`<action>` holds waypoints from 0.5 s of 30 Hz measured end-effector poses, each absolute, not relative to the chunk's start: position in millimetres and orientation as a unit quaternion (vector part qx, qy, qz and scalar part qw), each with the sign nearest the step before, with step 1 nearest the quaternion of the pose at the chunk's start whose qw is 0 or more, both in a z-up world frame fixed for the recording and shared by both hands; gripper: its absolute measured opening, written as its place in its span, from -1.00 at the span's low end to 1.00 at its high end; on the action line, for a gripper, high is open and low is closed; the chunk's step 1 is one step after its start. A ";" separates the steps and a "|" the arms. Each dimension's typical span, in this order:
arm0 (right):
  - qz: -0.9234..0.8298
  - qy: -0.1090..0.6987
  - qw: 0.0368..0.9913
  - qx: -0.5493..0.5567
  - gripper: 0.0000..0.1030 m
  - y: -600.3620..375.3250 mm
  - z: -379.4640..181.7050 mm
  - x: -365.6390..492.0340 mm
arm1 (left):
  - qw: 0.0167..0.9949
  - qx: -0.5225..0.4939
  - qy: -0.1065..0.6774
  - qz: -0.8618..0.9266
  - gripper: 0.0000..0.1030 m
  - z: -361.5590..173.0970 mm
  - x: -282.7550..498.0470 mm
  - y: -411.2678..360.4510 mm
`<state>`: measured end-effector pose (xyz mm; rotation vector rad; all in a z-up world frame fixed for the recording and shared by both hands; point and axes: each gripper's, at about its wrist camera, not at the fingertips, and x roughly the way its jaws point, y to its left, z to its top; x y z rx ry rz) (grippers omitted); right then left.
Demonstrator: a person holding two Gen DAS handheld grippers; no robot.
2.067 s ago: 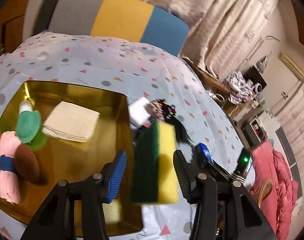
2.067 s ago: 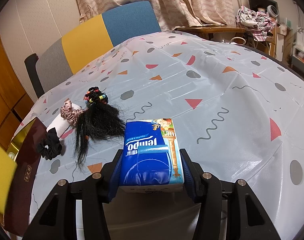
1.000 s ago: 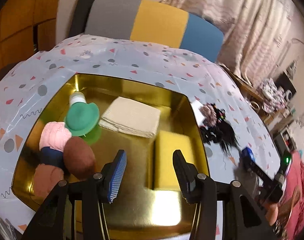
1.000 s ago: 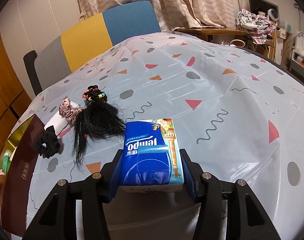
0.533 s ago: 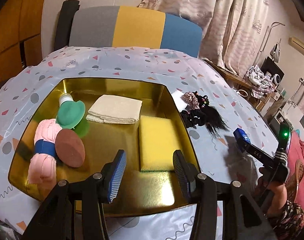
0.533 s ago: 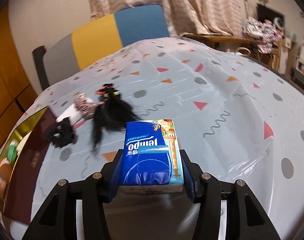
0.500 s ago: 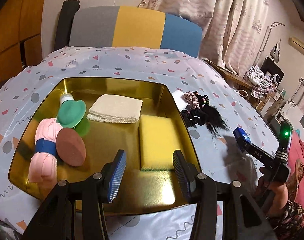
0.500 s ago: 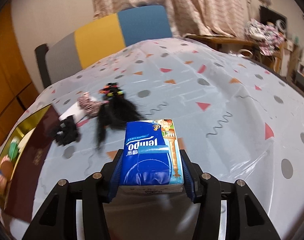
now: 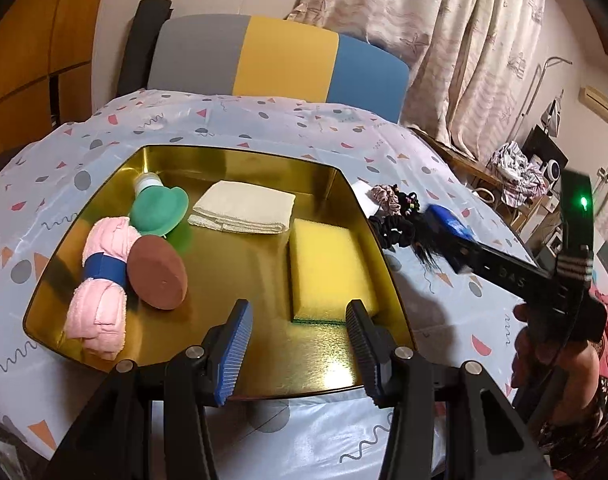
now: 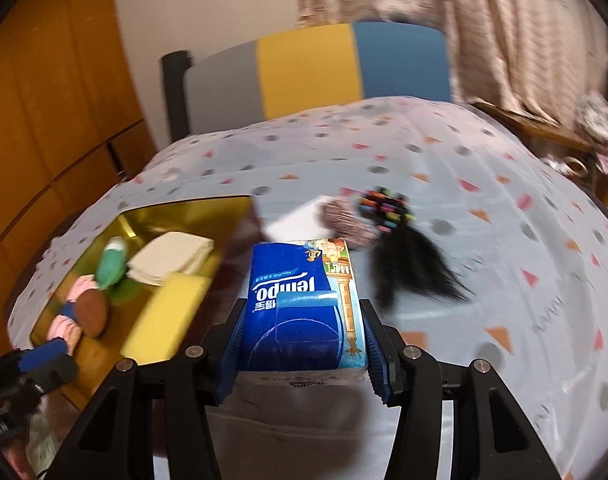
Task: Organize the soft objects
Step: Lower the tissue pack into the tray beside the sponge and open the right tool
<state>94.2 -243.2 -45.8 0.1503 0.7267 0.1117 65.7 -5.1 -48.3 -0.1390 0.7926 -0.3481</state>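
Gripping a blue tissue pack (image 10: 304, 308) between both pads, the right claw (image 10: 302, 340) carries it clear of the surface, pointed toward the gold tray (image 9: 152, 156). The left claw (image 9: 298, 344) stands open and empty over the near edge of that tray, nothing between its pads.

Items already in the tray: a yellow sponge (image 9: 328, 270) flat against the right wall; a folded cream cloth (image 9: 244, 212) toward the far wall; a green cap-shaped piece (image 9: 158, 210) on a white bottle near the far left corner; a brown round pad (image 9: 158, 274) leaning on a rolled pink towel (image 9: 102, 292) with a blue band, along the left side. Judged from this, the larger share of the sorting is done.

Outstanding: the tissue pack, in transit and not yet deposited. On the counter (image 9: 444, 304), just beyond the tray's right edge, lie a black scrunchie (image 9: 392, 230), a pink scrunchie (image 9: 384, 194), a bunch of coloured hair ties (image 10: 384, 204), a black hairpiece (image 10: 412, 264) and a white flat item (image 10: 300, 218), clustered and partly touching. These appear to remain for collection.

Surface: a pale plastic cloth printed with triangles, dots and squiggles covers the counter. Room: a grey, yellow and blue chair (image 9: 280, 60) stands at the far edge, patterned curtains (image 9: 444, 40) hang behind it, wooden panelling is to the left, and clutter on a side desk to the right. The right-wrist view is motion-blurred.
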 end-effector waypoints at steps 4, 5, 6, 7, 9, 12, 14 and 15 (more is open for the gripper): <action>0.083 0.356 0.930 0.049 0.03 -211.2 -35.6 112.4 | 0.904 -0.071 0.388 -0.165 -0.04 -50.0 64.5 -1.0; 0.089 0.357 0.929 0.043 0.03 -204.0 -32.8 118.7 | 0.903 -0.072 0.389 -0.165 -0.05 -50.7 64.6 0.0; 0.093 0.359 0.928 0.036 0.03 -197.2 -31.0 124.4 | 0.903 -0.073 0.389 -0.165 -0.05 -51.0 64.4 1.0; 0.095 0.363 0.927 0.028 0.03 -190.5 -29.9 131.5 | 0.903 -0.076 0.390 -0.164 -0.05 -51.3 64.5 2.1; 0.095 0.366 0.925 0.017 0.03 -180.0 -30.2 143.8 | 0.901 -0.080 0.392 -0.165 -0.05 -51.4 64.7 3.6; 0.096 0.374 0.922 0.005 0.03 -167.4 -33.8 162.3 | 0.901 -0.082 0.391 -0.166 -0.04 -51.0 64.1 4.6; 0.094 0.380 0.920 -0.006 0.03 -159.6 -37.9 174.9 | 0.901 -0.082 0.393 -0.167 -0.05 -51.6 64.4 4.4; 0.093 0.382 0.919 -0.009 0.03 -157.8 -39.3 178.4 | 0.900 -0.082 0.394 -0.167 -0.05 -51.8 64.6 4.5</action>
